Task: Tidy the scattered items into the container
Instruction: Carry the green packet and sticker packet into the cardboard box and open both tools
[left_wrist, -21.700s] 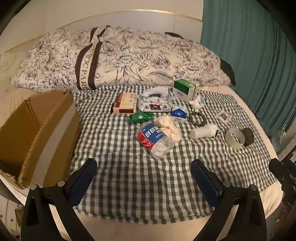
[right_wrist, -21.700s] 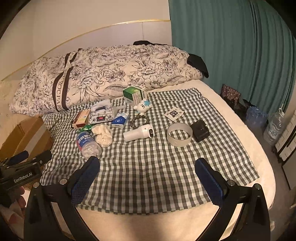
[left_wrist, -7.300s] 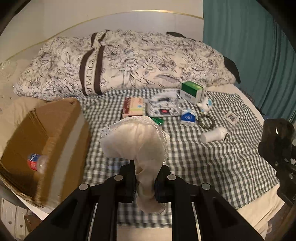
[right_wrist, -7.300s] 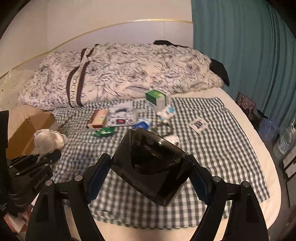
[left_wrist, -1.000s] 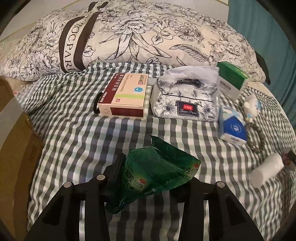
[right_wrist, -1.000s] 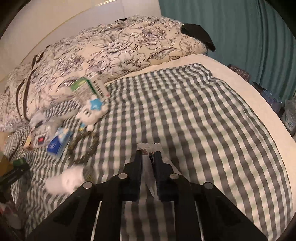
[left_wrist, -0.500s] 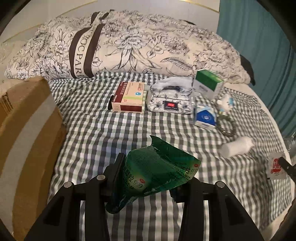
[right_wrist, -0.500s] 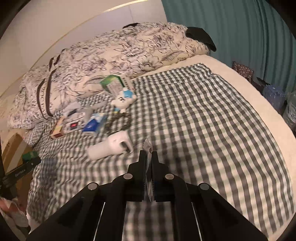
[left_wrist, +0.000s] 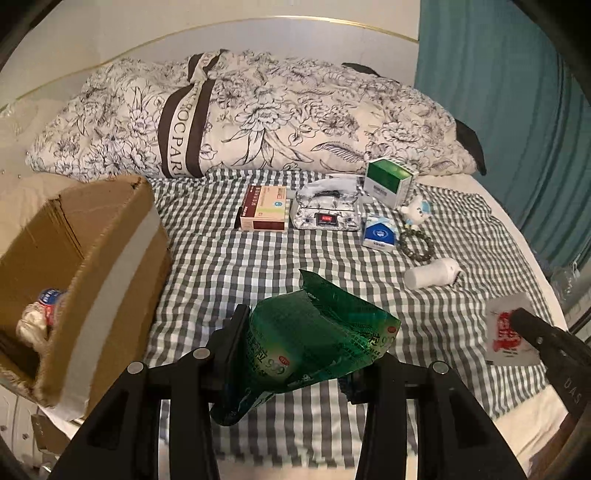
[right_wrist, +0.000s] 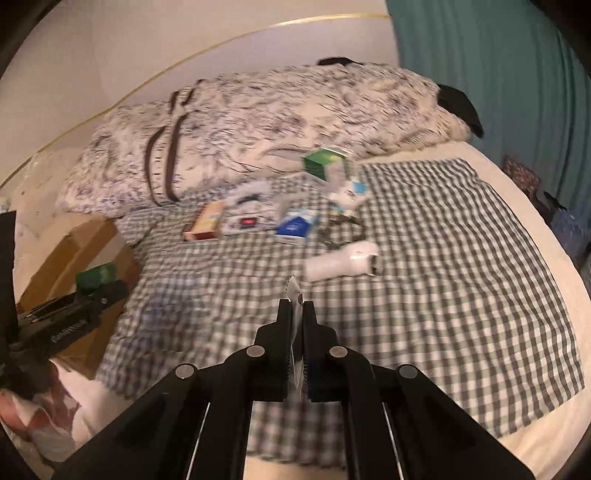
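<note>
On the bed, above a checked cloth (left_wrist: 229, 266), the left gripper (left_wrist: 295, 350) is clamped on a crumpled green packet (left_wrist: 314, 339), which bulges up and out between its fingers. At nine o'clock in the left wrist view a cardboard box (left_wrist: 92, 258) stands open at the cloth's edge, with a bottle (left_wrist: 50, 299) and a pale bundle of cloth (left_wrist: 31, 325) lying inside.

The right gripper (right_wrist: 295, 325) is closed tight on a flat white sachet (right_wrist: 294, 291), seen edge-on in its own view; from the left wrist view the same sachet shows its red print at three o'clock, pinched in the dark fingers.

Loose on the cloth, toward twelve and one o'clock of the left wrist view, lie a red-and-cream box (left_wrist: 264, 208), a flowered tissue pack (left_wrist: 327, 208), a green-and-white carton (left_wrist: 388, 181), a blue-and-white pack (left_wrist: 378, 232), a small white toy (left_wrist: 417, 214), a bead bracelet (left_wrist: 416, 244) and a white cylinder (left_wrist: 432, 272) — all well apart from the box. Behind them a flowered duvet (left_wrist: 258, 114) is heaped against the wall. The right wrist view is blurred.
</note>
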